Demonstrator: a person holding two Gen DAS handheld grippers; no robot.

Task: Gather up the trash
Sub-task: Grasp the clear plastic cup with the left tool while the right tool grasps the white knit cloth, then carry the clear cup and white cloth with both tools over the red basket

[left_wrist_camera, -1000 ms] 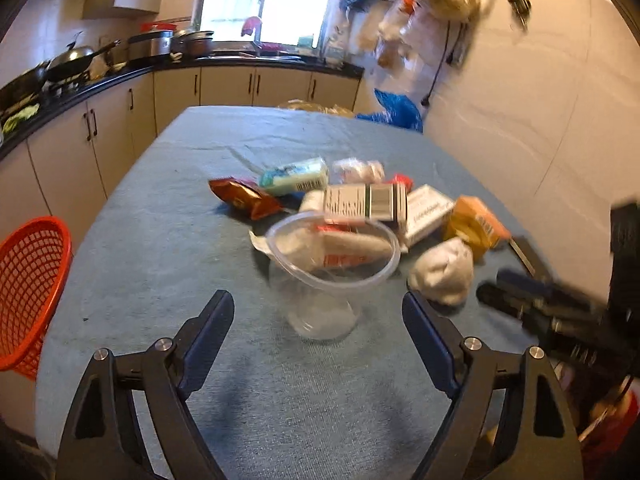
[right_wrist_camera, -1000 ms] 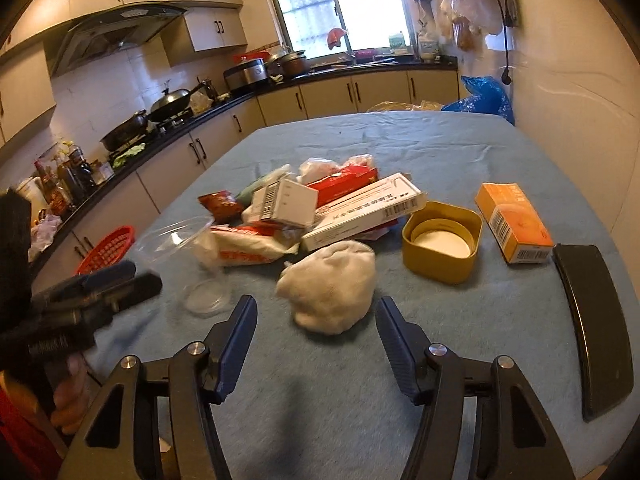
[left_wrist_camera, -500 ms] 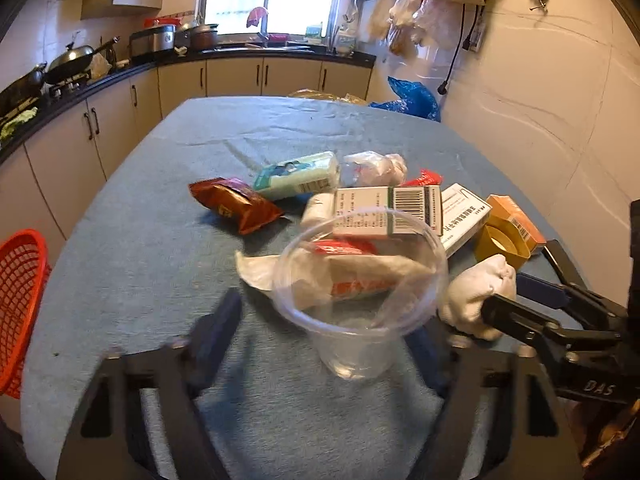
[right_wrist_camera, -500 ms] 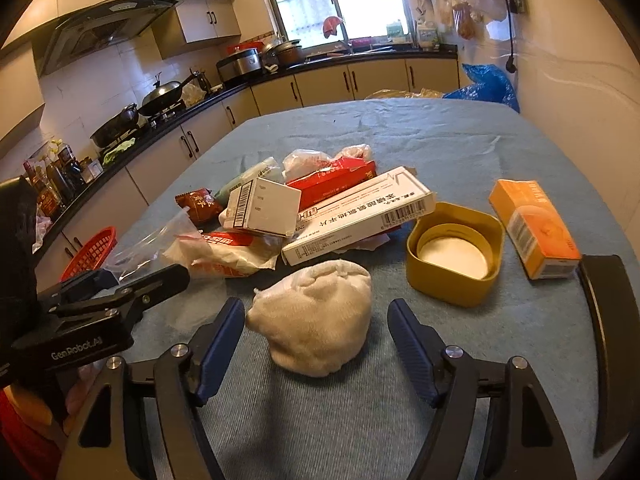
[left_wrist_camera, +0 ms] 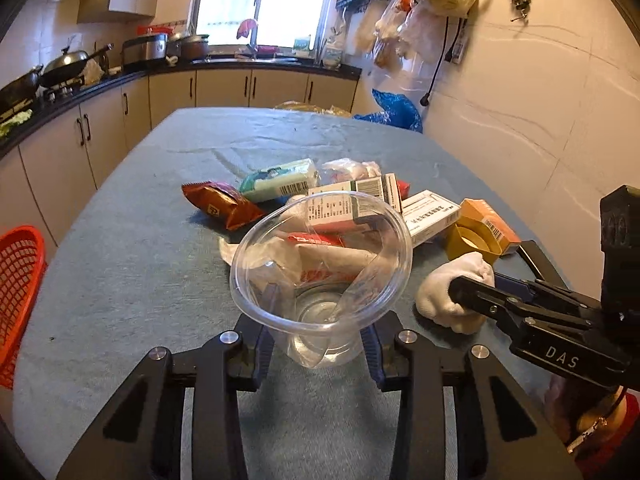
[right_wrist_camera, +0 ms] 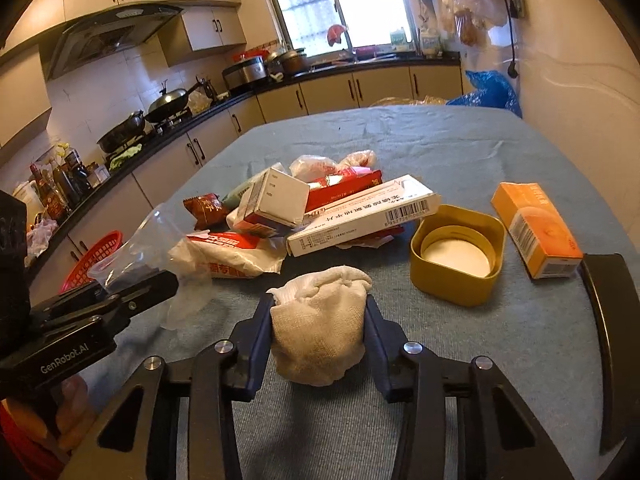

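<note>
My left gripper [left_wrist_camera: 320, 340] is shut on a clear plastic cup [left_wrist_camera: 320, 276], squeezing its base on the blue-grey table. My right gripper [right_wrist_camera: 319, 328] is shut on a crumpled white paper wad [right_wrist_camera: 320, 332], which also shows in the left wrist view [left_wrist_camera: 452, 292]. Behind them lies a pile of trash: white boxes [right_wrist_camera: 360, 216], a red-brown snack wrapper [left_wrist_camera: 220, 204], a green-white packet [left_wrist_camera: 280, 180], a yellow tin [right_wrist_camera: 456, 256] and an orange box [right_wrist_camera: 536, 232].
A red mesh basket [left_wrist_camera: 18, 280] hangs off the table's left edge. A black curved object [right_wrist_camera: 612, 328] lies at the right edge. Kitchen counters with pots run along the left and back; a tiled wall stands on the right.
Both grippers moved forward and closed: the left one onto the plastic cup, deforming it, the right one onto the white paper wad.
</note>
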